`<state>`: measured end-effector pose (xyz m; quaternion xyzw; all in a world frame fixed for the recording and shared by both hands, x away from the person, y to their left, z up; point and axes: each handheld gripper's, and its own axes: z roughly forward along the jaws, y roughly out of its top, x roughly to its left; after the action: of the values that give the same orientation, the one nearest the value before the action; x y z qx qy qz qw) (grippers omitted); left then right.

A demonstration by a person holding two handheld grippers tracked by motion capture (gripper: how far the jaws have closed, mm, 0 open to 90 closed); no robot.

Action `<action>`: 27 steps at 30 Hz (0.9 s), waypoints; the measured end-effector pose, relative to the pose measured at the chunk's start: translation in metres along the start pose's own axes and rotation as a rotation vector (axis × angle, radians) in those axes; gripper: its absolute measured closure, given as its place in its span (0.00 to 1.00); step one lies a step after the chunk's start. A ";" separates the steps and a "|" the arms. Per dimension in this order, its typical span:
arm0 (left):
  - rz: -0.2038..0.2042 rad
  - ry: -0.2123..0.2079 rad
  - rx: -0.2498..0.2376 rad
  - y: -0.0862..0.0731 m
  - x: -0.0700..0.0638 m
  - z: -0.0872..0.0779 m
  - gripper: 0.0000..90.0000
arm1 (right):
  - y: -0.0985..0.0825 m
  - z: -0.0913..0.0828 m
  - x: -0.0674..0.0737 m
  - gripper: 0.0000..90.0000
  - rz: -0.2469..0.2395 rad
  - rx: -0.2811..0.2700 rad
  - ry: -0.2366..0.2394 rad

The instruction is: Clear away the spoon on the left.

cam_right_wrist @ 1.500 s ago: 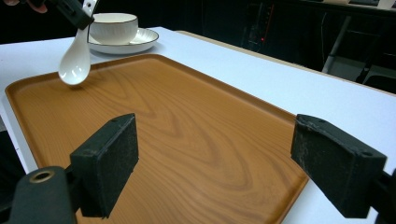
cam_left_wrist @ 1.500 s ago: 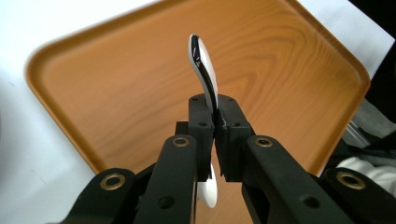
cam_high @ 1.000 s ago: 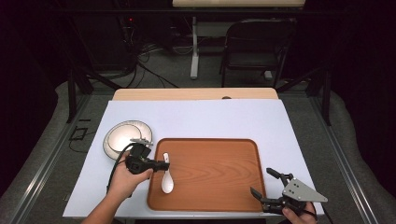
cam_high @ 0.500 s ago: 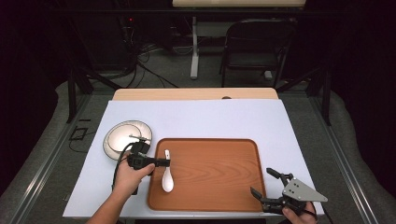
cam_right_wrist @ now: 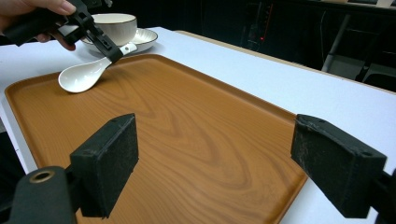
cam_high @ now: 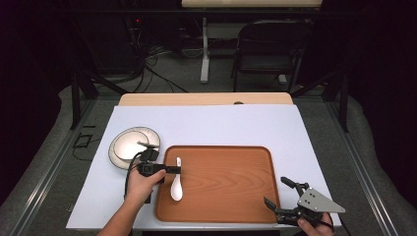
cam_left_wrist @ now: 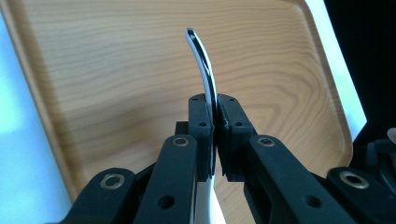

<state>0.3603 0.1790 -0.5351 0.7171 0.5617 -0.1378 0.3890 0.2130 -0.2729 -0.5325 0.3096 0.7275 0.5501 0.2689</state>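
At the bottom right of the high view the right gripper (cam_high: 281,196) sits at the near right corner of the tray (cam_high: 231,201), its jaws spread wide with nothing between them; in the right gripper view the two black pads (cam_right_wrist: 107,163) stand far apart over the bare wood of the tray's near part. Left of it, at lower centre-left of the high view, the person's left hand (cam_high: 140,184) holds the left gripper (cam_high: 177,169) level, pointing right across the tray's left edge. Its jaws are pressed together on the handle of the white spoon (cam_high: 176,186); in the left gripper view the thin handle (cam_left_wrist: 204,70) rises on edge out of the clamped pads and curves toward the upper middle of the frame. The spoon's bowl rests on the tray near its left rim, seen at the upper left of the right gripper view (cam_right_wrist: 81,77). Beyond the hand, at centre left of the high view, a white bowl (cam_high: 134,141) stands on a plate (cam_high: 117,156) on the pale tabletop (cam_high: 221,123), just off the tray's far left corner
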 end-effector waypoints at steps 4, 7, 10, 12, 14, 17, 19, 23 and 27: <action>-0.024 -0.002 0.002 0.000 0.003 0.003 0.94 | 0.000 0.000 0.000 0.16 -0.005 -0.001 -0.001; -0.046 0.004 0.006 0.000 0.005 0.005 0.94 | 0.000 0.000 0.000 0.16 -0.008 -0.001 0.001; -0.064 0.008 -0.004 -0.001 0.007 0.008 0.94 | 0.000 0.000 0.000 0.16 -0.008 -0.002 0.001; -0.065 0.013 0.000 -0.001 0.008 0.009 0.94 | 0.000 0.000 0.000 0.16 -0.008 -0.002 0.001; -0.071 0.023 -0.001 -0.002 0.008 0.011 0.93 | 0.000 0.000 0.000 0.16 -0.008 -0.002 0.001; -0.069 0.035 0.012 -0.003 0.009 0.011 0.93 | 0.000 0.000 0.000 0.16 -0.008 -0.002 0.001; -0.070 0.039 0.010 -0.003 0.009 0.012 0.92 | 0.000 0.000 0.000 0.16 -0.009 -0.002 0.001; -0.074 0.051 0.014 -0.004 0.010 0.011 0.91 | 0.000 0.000 0.000 0.16 -0.011 -0.003 0.002; -0.070 0.069 0.004 -0.004 0.009 0.010 0.88 | 0.000 0.000 0.000 0.16 -0.010 -0.003 0.001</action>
<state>0.3619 0.1790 -0.5491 0.7021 0.5993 -0.1275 0.3628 0.2126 -0.2730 -0.5324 0.3050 0.7284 0.5501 0.2718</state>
